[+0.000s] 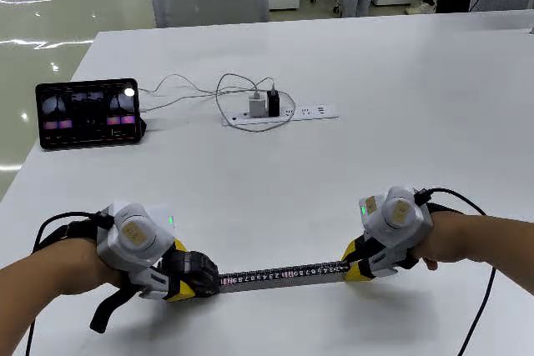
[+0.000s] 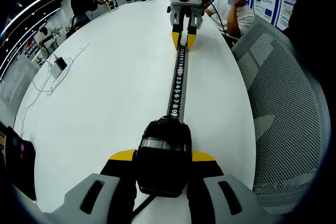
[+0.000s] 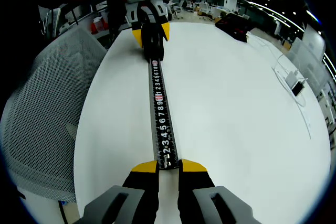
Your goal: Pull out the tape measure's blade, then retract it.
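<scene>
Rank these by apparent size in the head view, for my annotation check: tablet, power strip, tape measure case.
1. tablet
2-3. power strip and tape measure case: unsure, since the strip is long but thin and the case is nearer and partly covered.

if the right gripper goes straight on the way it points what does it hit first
The right gripper would run along the blade and likely meet the tape measure case in the left gripper.

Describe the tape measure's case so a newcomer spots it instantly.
Near the front edge of the white table, a numbered blade runs between two hand-held grippers. The case is the rounded black block at the blade's left end, clamped in the left hand-held gripper; the right hand-held gripper pinches only the thin blade tip.
</scene>
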`<state>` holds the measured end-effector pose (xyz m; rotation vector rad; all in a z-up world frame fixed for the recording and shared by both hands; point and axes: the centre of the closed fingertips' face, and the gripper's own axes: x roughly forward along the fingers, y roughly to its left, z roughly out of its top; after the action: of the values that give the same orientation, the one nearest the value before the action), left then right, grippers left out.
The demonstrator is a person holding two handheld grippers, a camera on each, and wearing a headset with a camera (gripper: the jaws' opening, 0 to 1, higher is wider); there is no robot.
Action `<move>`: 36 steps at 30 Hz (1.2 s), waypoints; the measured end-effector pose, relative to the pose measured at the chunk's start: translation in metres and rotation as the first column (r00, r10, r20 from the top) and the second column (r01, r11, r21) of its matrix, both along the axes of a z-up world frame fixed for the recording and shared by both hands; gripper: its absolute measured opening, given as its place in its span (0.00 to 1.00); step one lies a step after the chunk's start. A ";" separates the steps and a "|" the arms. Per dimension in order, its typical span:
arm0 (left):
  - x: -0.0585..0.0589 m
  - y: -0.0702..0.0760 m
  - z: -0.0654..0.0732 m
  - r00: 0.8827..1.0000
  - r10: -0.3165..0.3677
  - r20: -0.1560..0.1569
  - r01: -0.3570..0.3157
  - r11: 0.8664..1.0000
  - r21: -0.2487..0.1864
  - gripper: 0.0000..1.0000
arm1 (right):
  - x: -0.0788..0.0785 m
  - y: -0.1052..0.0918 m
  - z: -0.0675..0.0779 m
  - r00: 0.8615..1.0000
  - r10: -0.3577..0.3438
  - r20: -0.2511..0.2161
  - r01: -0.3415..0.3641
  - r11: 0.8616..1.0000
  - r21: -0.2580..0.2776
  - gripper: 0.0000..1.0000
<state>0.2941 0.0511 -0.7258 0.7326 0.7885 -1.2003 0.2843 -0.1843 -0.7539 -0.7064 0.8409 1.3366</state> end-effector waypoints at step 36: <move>0.001 -0.001 0.000 1.000 -0.013 0.010 0.013 1.000 -0.001 0.32 | -0.001 -0.014 -0.001 1.000 -0.009 0.001 0.010 1.000 -0.021 0.10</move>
<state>0.2947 0.0498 -0.7253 0.7427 0.7761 -1.2076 0.2835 -0.1986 -0.7544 -0.7185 0.8571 1.3205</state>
